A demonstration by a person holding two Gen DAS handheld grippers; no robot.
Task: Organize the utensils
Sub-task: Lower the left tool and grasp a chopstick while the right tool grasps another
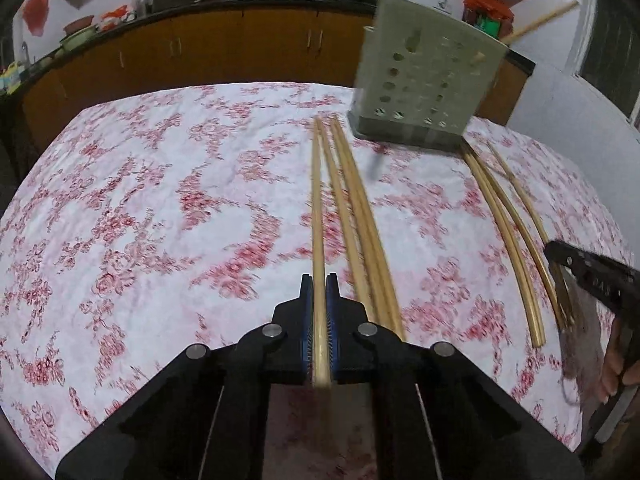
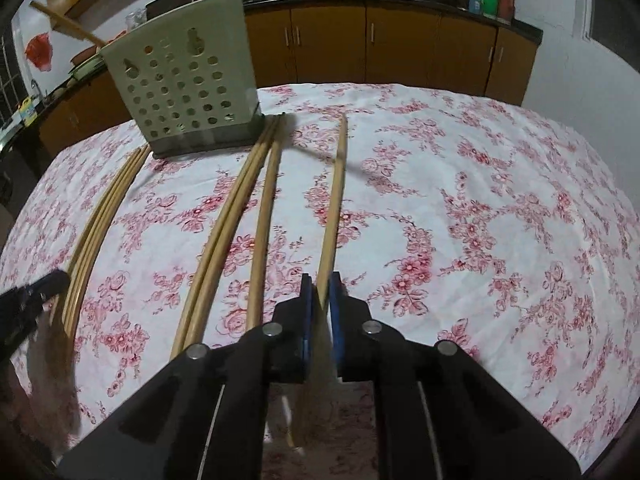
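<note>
Hand-held gripper (image 1: 319, 280) — slender bamboo chopstick (image 1: 317, 208).

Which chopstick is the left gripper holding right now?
The leftmost chopstick of the middle group, clamped in the left gripper. Its three neighbours lie loose on the tablecloth beside it.

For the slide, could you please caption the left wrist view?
Left gripper shut on one chopstick above a floral tablecloth, perforated utensil holder ahead.

red-floral white tablecloth (image 1: 160, 200), grey-green holder (image 1: 424, 80)
</note>
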